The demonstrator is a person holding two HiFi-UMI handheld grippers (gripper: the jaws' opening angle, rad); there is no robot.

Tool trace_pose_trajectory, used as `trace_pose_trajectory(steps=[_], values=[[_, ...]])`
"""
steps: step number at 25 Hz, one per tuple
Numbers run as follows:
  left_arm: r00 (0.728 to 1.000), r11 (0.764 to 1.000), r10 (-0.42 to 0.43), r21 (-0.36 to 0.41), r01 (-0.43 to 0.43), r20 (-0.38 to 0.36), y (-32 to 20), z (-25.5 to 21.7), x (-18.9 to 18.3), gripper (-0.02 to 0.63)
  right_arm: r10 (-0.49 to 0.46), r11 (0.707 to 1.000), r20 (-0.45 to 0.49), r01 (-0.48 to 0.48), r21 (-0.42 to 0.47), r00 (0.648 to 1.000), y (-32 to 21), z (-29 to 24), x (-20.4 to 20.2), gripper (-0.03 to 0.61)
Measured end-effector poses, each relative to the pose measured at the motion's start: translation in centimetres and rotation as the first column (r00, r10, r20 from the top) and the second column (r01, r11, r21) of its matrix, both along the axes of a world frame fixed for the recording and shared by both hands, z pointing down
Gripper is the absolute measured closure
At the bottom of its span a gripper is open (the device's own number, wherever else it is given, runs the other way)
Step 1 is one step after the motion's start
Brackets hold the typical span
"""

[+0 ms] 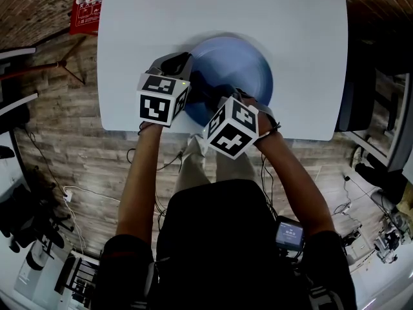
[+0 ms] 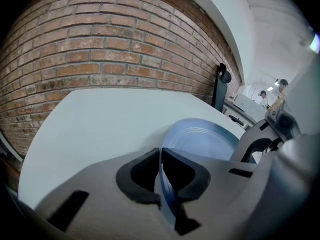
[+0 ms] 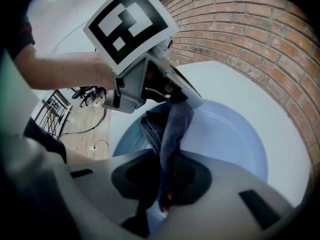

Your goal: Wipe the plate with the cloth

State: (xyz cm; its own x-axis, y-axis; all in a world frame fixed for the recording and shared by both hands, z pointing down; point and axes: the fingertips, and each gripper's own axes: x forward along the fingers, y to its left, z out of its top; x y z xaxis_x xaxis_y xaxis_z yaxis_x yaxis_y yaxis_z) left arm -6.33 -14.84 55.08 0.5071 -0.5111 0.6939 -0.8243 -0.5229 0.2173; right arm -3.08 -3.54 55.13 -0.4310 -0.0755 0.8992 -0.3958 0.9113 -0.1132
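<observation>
The left hand-held gripper has its jaws drawn narrow onto the near rim of the blue plate, with the thin edge running up between the pads. That pinch reads as an anchor, so the plate cannot slide on the white surface while the other tool rubs. I cannot tell whether the rim is lifted slightly off the surface. The plate's bare floor spreads ahead and to the right of this gripper.

The right hand-held gripper is clamped on a dark blue cloth. The cloth trails forward out of the jaws in a bunched fold and appears to rest on the plate, just below the left tool's nose. Gripping it by one end leaves a loose wad of fabric to drag across the glaze. The broad area to the right of the cloth looks like the part left to wipe.
</observation>
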Motion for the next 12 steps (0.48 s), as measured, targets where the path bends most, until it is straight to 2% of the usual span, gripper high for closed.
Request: trace_pose_trajectory(steps=[12], values=[[0.999,1.0,0.024,0.015,-0.024,0.028,0.1,-0.1,0.2,0.581,0.088,0.996,-0.002,-0.088,0.023,0.996,-4.4,-0.5,1.8,0.515]])
